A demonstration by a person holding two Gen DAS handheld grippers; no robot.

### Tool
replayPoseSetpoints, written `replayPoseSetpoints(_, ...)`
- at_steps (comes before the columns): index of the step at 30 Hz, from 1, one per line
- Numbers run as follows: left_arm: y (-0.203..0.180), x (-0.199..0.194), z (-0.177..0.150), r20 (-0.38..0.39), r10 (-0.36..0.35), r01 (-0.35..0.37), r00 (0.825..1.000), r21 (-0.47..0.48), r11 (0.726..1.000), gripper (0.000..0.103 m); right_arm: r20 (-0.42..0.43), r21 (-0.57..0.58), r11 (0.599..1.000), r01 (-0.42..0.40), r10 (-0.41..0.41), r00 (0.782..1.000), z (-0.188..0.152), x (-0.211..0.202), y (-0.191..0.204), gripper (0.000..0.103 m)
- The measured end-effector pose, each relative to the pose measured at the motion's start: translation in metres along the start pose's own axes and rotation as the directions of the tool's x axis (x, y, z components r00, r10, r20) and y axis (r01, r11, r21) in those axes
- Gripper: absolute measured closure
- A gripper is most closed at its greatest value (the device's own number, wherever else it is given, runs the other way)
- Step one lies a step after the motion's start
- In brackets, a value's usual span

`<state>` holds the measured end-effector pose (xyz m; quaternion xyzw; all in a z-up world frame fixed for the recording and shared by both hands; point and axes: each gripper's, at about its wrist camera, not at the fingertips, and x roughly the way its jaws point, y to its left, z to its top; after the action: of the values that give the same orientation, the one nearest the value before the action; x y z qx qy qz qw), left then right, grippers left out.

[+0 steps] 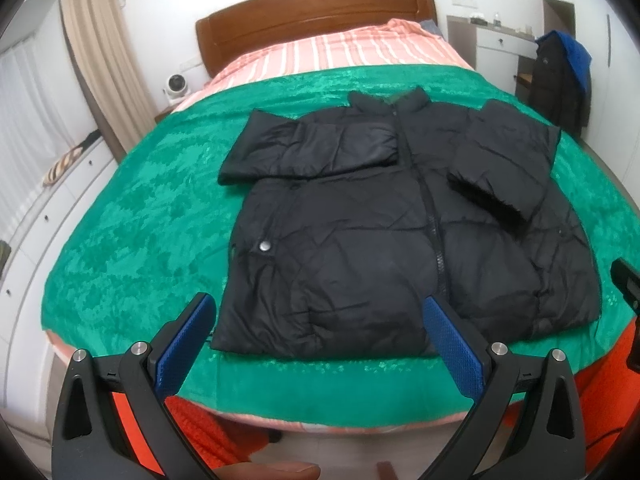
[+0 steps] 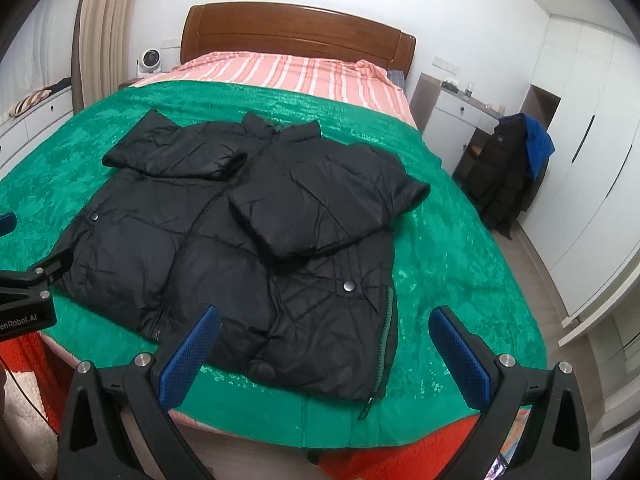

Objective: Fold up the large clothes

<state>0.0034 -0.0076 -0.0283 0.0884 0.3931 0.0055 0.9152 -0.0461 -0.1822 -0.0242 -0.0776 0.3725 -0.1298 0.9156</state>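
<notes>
A black quilted puffer jacket [image 1: 360, 232] lies front up on a green blanket [image 1: 132, 232] on the bed, zipped, with both sleeves folded in across the chest. It also shows in the right wrist view [image 2: 240, 240]. My left gripper [image 1: 320, 312] is open and empty, hovering over the jacket's near hem on its left half. My right gripper [image 2: 324, 320] is open and empty over the hem's right corner. The left gripper's body [image 2: 28, 296] shows at the left edge of the right wrist view.
The bed has a wooden headboard [image 1: 312, 12] and a pink striped sheet [image 1: 340, 52]. White drawers [image 1: 48, 208] run along the left wall. A dark coat on a chair [image 2: 508, 172] and white wardrobes [image 2: 592, 160] stand to the right. Orange fabric [image 1: 192, 432] hangs below the bed's near edge.
</notes>
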Motion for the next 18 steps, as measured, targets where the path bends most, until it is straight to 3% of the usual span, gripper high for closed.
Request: replayPoseSetpoints(18,0.0003,0.0017,-0.0025,-0.007,-0.002,0.002,1.0,0.005,1.0,0.0,-0.026,-0.007,1.0,0.002,-0.003,1.0,-0.0038,0.0027,0.0029,0.0)
